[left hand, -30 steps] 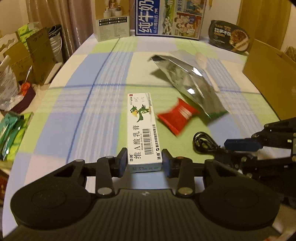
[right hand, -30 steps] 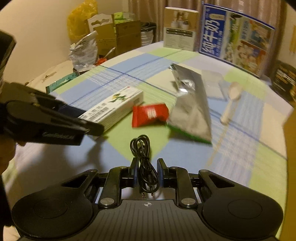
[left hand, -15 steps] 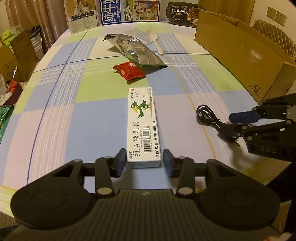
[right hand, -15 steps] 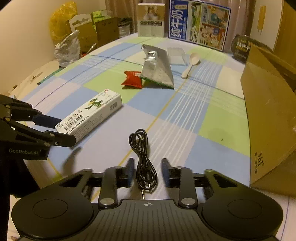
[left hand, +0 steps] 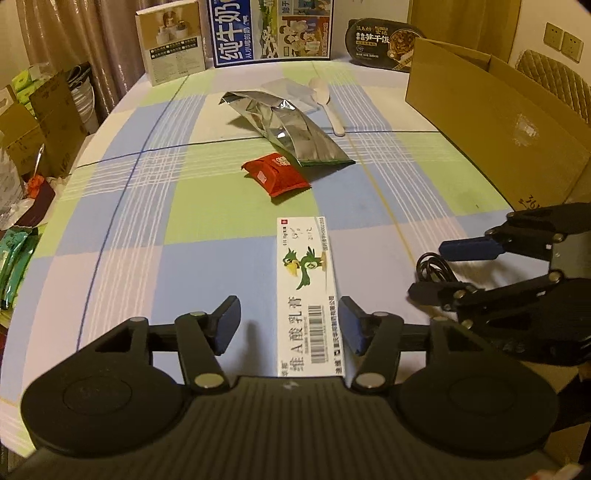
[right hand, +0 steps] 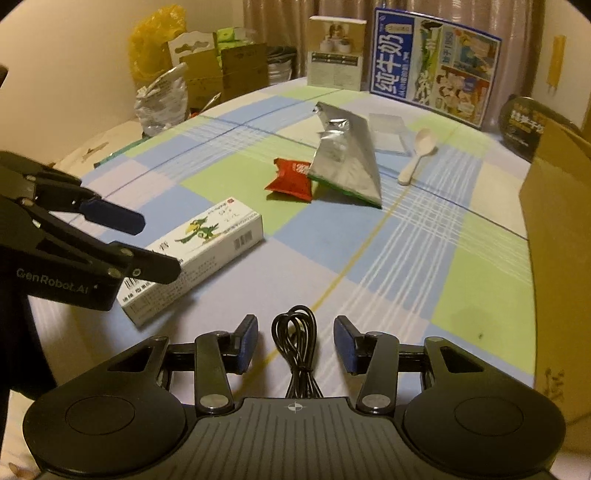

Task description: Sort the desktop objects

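Near the counter's point(left hand: 110, 229) front edge, the left tongs point(left hand: 288, 323) are opening around the white box point(left hand: 308, 291), its long axis running away from them, while the right tongs point(right hand: 294, 341) are opening around the black cable point(right hand: 295, 339).

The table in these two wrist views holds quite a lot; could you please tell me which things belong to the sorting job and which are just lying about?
In the job:
white ointment box, between the opening left gripper jaws
black cable, between the opening right gripper jaws
red packet
silver pouch
white spoon

Lying about:
milk carton
cardboard box
black meal bowl
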Demonstrator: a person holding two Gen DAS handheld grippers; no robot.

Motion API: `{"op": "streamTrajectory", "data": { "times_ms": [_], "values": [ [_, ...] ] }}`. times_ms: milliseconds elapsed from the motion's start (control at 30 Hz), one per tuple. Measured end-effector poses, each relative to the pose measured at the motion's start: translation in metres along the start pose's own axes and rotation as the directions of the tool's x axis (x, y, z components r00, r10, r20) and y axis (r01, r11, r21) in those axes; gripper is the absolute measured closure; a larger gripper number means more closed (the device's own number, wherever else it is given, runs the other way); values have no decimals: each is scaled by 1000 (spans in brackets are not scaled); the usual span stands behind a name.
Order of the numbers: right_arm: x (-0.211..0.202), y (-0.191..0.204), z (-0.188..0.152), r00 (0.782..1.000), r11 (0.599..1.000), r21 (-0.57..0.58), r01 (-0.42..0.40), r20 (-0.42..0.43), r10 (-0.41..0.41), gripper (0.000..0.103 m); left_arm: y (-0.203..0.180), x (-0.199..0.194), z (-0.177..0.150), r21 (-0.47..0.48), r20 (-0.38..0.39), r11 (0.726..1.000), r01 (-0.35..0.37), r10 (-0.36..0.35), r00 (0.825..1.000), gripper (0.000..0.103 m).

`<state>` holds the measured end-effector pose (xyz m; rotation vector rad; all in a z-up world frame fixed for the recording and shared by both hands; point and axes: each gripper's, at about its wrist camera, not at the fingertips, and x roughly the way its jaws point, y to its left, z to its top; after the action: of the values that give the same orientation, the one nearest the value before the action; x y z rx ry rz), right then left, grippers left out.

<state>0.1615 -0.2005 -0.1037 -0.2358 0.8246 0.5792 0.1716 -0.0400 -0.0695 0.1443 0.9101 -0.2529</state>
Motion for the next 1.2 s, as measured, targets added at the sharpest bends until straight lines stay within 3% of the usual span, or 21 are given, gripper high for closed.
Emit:
{"op": "streamTrajectory", "data": {
  "times_ms": [100, 233, 467, 600, 1000, 1033, 1200],
  "values": [
    [2, -1, -3, 1000, 1000, -3, -14, 4, 14, 61, -1, 7, 1, 9, -8, 1000, 3, -3, 1000, 49],
    [0, -2, -5, 1000, 1000, -1, -8, 12, 8, 81, -3, 15, 2, 15, -16, 1000, 15, -15, 1000, 49],
    [0, 0, -3, 1000, 1000, -13, -4, 8, 4, 83, -11, 25, 2, 63, -21, 998, 7, -6, 1000, 51],
    [-5, 2, -6, 1000, 1000, -8, 1, 17, -1, 84, -13, 25, -1, 74, -27, 997, 11, -9, 1000, 69],
    [-48, 4, -6, 994, 997, 47, 65, 87, -69, 86, -19, -4, -7, 70, -3, 997, 20, -20, 1000, 70],
    [-51, 4, -6, 993, 996, 52, 70, 91, -74, 95, -20, -7, -7, 68, 0, 997, 22, -22, 1000, 70],
    [-65, 3, -7, 988, 993, 74, 94, 116, -103, 96, -25, -20, -6, 71, 22, 997, 25, -26, 999, 70]
  ]
}}
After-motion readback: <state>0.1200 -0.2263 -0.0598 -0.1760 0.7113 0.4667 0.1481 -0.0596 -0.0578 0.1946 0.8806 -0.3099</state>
